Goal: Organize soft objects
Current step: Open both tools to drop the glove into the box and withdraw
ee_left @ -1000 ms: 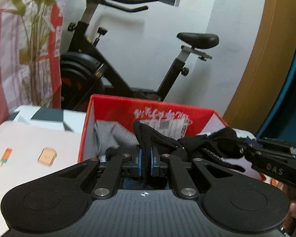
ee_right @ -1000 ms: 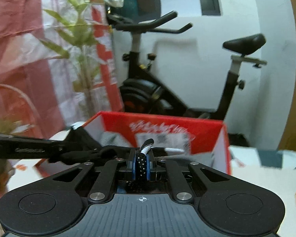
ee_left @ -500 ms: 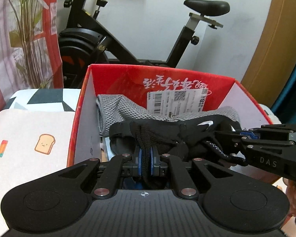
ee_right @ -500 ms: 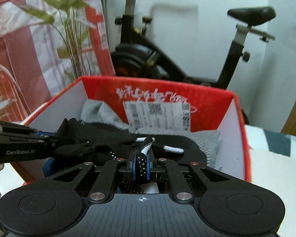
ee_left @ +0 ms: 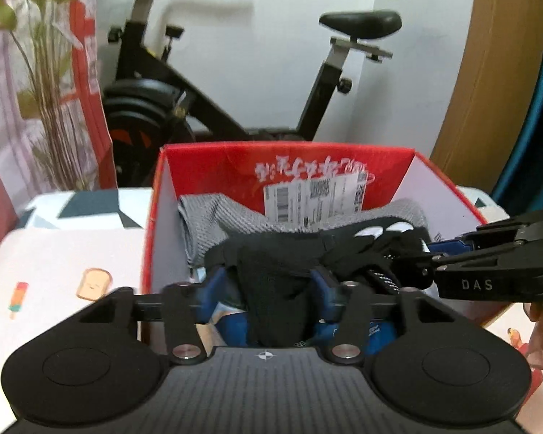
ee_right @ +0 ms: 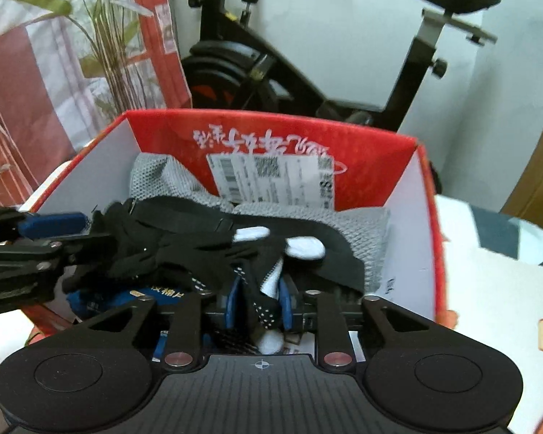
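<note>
Two grippers over red cardboard box [ee_right: 409, 195]: left gripper [ee_left: 271, 289] spread around limp black fabric bundle [ee_left: 293, 253]; right gripper [ee_right: 259, 302] apparently parted around dotted black-white sock [ee_right: 260, 303]. Both light, floppy; grasp bunched folds.

1 red box [ee_right: 376, 152]; 1 grey mesh cloth [ee_right: 155, 177]; 1 black glove [ee_right: 184, 242]; 1 exercise bike [ee_right: 257, 61]; 2 grippers [ee_left: 271, 289] [ee_right: 259, 300].

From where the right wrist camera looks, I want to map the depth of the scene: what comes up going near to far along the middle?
Right tongs → black fabric item → grey mesh cloth → white shipping label on the red box's far wall → exercise bike → white wall.
</note>
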A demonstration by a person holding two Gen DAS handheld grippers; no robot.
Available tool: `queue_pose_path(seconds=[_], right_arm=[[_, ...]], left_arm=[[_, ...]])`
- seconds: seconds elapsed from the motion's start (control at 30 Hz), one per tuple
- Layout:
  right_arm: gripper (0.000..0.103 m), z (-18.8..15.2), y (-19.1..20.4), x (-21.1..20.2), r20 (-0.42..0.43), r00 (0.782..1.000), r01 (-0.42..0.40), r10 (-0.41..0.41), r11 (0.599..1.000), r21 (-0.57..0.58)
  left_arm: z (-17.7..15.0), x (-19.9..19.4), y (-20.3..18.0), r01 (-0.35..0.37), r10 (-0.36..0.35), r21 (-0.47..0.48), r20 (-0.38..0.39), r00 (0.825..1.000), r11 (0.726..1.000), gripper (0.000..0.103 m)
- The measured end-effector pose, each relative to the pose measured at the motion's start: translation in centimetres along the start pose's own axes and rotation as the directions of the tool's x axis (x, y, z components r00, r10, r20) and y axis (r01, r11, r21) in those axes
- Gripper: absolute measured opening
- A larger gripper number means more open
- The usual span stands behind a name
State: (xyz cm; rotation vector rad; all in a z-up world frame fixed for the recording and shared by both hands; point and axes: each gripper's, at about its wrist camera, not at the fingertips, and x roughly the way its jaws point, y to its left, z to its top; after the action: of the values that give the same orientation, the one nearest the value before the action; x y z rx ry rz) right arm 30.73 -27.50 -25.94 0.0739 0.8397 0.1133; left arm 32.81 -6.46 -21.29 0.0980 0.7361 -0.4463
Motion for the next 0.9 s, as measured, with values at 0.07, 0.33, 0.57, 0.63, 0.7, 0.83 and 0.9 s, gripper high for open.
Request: queue_pose_path(seconds=[0.07, 0.33, 0.57, 0.63, 0.7, 0.83, 0.9], right_arm=[[0.042, -0.2, 0.0, -1.2, 0.044, 0.999, -0.023, 0.023, 1.000, 0.006], [0.090, -1.3, 1.6, -5.8, 0.180, 0.983, -0.004, 0.018, 0.997, -0.078], [0.103, -3.2, 2.8, -9.2, 0.231, 0.973, 0.039, -0.011, 0.992, -0.118], [0.103, -3.7, 2.7, -10.3, 0.251, 0.968, 0.042, -0.015, 0.994, -0.103], [0.103, -4.3, 2.6, -11.4, 0.268, 0.963, 0.040, -0.015, 0.995, -0.089], [0.103, -5.6, 2.3, -13.5, 0.303, 0.953, 0.033, -0.015, 0.998, -0.053], [0.103, -6.2, 2.1, -14.4, 0.313, 0.950, 0.020, -0.007, 0.999, -0.038]], left_arm=[[0.1, -1.1, 0.0, -0.002, 0.002, 0.001, 0.023, 1.000, 1.000, 0.059], [-0.2, -5.6, -1.2, -0.048, 0.043, 0.045, 0.109, 0.993, 0.998, 0.100], [-1.5, -9.0, -2.5, -0.094, 0.087, 0.048, 0.141, 0.986, 0.994, 0.103], [-1.9, -10.1, -2.6, -0.090, 0.085, 0.030, 0.154, 0.984, 0.995, 0.103], [-2.4, -11.1, -2.7, -0.088, 0.085, 0.013, 0.177, 0.981, 0.996, 0.103], [-3.4, -13.0, -3.0, -0.092, 0.093, -0.014, 0.221, 0.971, 0.996, 0.103], [-4.2, -14.1, -3.0, -0.095, 0.099, -0.030, 0.245, 0.964, 0.995, 0.103]])
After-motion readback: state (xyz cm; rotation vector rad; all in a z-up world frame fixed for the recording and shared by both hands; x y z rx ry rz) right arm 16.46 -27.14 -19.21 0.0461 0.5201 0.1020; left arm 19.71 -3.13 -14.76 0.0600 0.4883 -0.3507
